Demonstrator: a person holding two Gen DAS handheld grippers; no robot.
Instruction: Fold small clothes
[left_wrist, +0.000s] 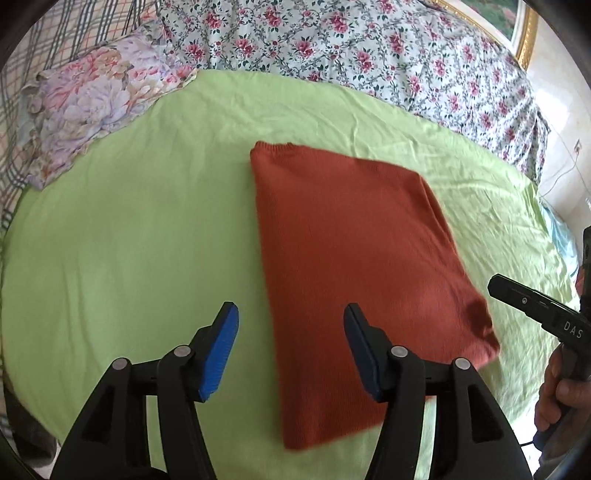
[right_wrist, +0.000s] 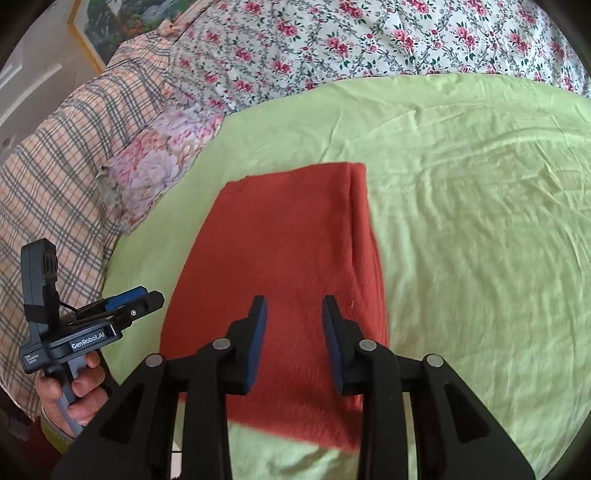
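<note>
Item under inspection: one rust-red knit garment (left_wrist: 354, 266), folded into a long rectangle, lying flat on the light green sheet (left_wrist: 129, 229) that covers the bed. A ribbed edge shows at its far end.

Left gripper (left_wrist: 291, 354): jaws spread wide, holding nothing, raised above the garment's near left edge; one blue pad (left_wrist: 218, 354) is over the sheet, the other over the knit.

Right gripper (right_wrist: 293, 343): jaws spread, narrower than the left, holding nothing, positioned over the garment's near end.

Surroundings: a pastel floral pillow (left_wrist: 88, 107) lies at the sheet's far left corner. A rose-print quilt (left_wrist: 369, 48) runs along the far side, and a plaid cover (right_wrist: 55, 177) lies beyond the pillow.
</note>
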